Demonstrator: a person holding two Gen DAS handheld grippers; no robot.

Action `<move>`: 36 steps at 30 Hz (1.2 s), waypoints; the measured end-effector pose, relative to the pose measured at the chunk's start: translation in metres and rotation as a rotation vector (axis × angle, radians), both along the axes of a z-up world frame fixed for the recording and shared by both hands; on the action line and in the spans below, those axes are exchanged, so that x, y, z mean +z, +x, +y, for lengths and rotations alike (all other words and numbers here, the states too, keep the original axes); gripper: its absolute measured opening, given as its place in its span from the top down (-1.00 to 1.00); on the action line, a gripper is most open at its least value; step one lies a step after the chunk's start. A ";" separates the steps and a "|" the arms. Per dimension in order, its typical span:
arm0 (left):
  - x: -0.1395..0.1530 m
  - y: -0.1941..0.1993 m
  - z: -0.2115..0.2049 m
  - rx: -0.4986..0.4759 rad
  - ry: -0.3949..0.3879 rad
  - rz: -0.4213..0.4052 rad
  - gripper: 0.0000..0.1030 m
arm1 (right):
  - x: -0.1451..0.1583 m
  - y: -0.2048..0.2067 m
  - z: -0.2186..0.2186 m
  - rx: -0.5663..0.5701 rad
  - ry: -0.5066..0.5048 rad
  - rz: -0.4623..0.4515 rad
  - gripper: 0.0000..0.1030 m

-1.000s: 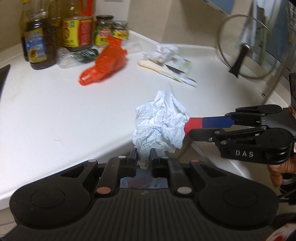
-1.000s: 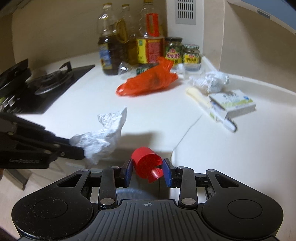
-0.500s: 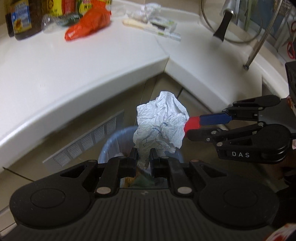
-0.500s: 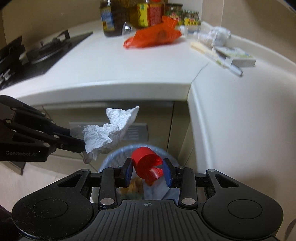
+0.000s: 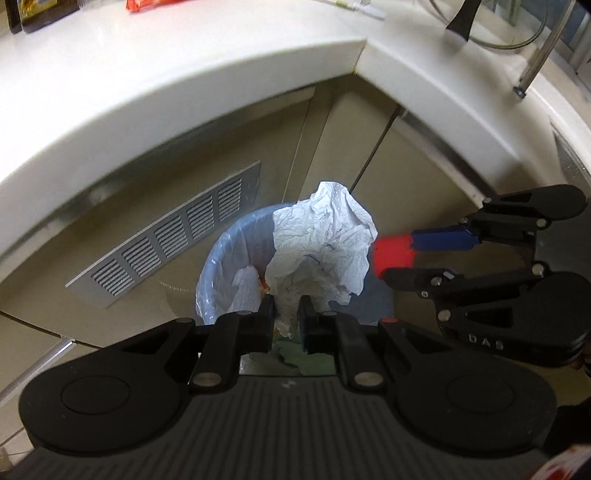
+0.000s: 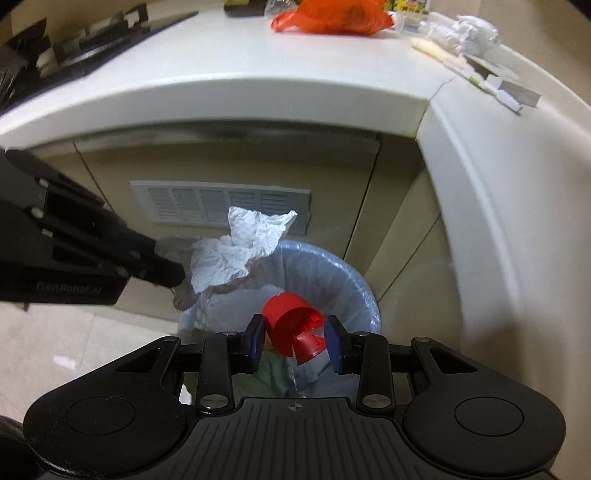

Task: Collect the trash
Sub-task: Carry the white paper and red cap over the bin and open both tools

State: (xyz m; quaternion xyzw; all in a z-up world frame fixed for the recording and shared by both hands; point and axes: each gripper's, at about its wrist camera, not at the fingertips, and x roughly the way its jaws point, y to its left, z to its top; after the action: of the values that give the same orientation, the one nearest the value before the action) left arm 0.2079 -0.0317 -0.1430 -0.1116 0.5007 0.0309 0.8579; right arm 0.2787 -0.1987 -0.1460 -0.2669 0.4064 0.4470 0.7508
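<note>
**Spotter:** What are you carrying, and where are you?

**Operator:** My left gripper [image 5: 287, 320] is pinched tight on the bottom of a crumpled paper towel [image 5: 321, 251]; most of it stands up past my fingertips. My right gripper [image 6: 295, 339] is clamped on a red plastic cap [image 6: 293, 332], jaws partway apart around it. Both point steeply down at the lined trash bin [image 6: 354, 280], which sits right ahead of and below my fingertips, against the cabinet [image 6: 229, 162].

**Spotter:** What worries you?

**Operator:** The towel. From the right wrist it hangs over the bin's left rim, not its middle. If I let go here, I judge it could catch on the liner edge or drift to the floor, light as it is.

**Spotter:** And the cap?

**Operator:** It sits over the opening, but it is hard and round, so it may bounce off the trash already inside. Also my two grippers are near each other; opening both at once risks a knock.

**Spotter:** Anything left?

**Operator:** An orange plastic bag [image 6: 328, 18] and wrappers [image 6: 469, 33] lie on the countertop [image 6: 258, 74], well beyond my fingertips.
</note>
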 end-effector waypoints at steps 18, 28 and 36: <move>-0.031 0.020 0.003 0.021 -0.030 0.082 0.77 | -0.032 0.002 0.009 -0.008 -0.052 -0.007 0.31; -0.034 0.026 0.005 0.030 -0.020 0.078 0.20 | -0.042 0.007 0.013 -0.014 -0.071 0.010 0.31; -0.038 0.015 0.016 0.060 -0.029 0.097 0.20 | -0.045 0.009 0.017 -0.017 -0.071 0.021 0.31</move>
State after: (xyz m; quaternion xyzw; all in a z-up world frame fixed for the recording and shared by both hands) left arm 0.2233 -0.0158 -0.1813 -0.1371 0.5386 0.0548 0.8295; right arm 0.2878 -0.1814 -0.1911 -0.2853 0.4323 0.4287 0.7402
